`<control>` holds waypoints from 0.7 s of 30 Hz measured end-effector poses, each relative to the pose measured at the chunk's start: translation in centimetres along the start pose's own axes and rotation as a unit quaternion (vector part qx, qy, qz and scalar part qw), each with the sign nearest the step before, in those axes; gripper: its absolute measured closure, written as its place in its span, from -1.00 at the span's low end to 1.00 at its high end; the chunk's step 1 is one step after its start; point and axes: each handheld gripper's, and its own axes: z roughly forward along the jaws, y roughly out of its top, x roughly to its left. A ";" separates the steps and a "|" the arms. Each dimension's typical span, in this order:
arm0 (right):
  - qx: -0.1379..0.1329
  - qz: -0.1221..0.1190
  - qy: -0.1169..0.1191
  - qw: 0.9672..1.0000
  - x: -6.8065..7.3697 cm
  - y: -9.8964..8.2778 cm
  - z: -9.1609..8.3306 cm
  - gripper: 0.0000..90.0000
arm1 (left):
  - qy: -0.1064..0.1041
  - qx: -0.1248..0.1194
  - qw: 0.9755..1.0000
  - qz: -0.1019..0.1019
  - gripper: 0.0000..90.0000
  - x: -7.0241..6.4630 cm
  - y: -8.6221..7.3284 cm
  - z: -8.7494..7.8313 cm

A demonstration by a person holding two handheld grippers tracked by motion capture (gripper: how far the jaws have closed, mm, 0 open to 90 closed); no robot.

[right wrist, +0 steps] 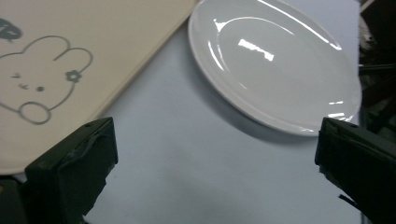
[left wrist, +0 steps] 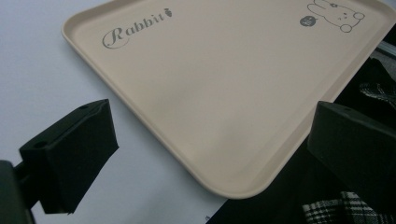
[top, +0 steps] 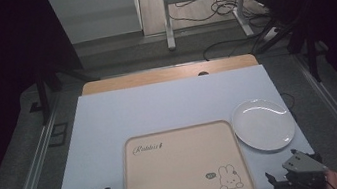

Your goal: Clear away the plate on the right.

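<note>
Beige tray point(top: 178, 174) | white plate point(top: 263, 124) | pale table sheet point(top: 168, 104) | grey floor point(top: 150, 51)

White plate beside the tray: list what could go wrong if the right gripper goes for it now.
The plate is glossy with a low, sloping rim, so the open right gripper may slip off it. It also lies close against the tray, so a nudge could shove it onto the tray's edge. It sits near the table's right edge.
</note>
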 end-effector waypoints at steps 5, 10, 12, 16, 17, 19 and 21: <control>0.009 -0.012 -0.018 1.000 0.0 0.1 0.3 -1.00 | 0.000 0.001 1.000 0.000 -0.98 0.0 0.0 0.0; 0.029 -0.029 -0.030 0.999 0.2 0.4 0.5 -1.00 | 0.000 0.001 1.000 -0.001 -0.98 0.0 0.0 0.0; 0.042 -0.041 -0.040 0.997 0.5 0.5 0.8 -0.98 | 0.000 0.001 1.000 -0.001 -0.98 0.0 0.0 0.0; 0.050 -0.062 -0.053 0.995 0.9 0.6 1.1 -0.96 | 0.000 0.002 1.000 0.000 -0.98 0.0 0.0 0.0; 0.050 -0.071 -0.058 0.995 1.2 0.7 1.1 -0.92 | 0.000 0.001 1.000 -0.001 -0.98 0.0 0.0 0.0; 0.054 -0.095 -0.071 0.991 1.6 0.9 1.4 -0.90 | 0.000 0.002 1.000 0.000 -0.98 0.0 0.0 0.0; 0.054 -0.111 -0.074 0.990 1.8 1.0 1.6 -0.86 | 0.000 0.001 1.000 0.000 -0.98 0.0 0.0 0.0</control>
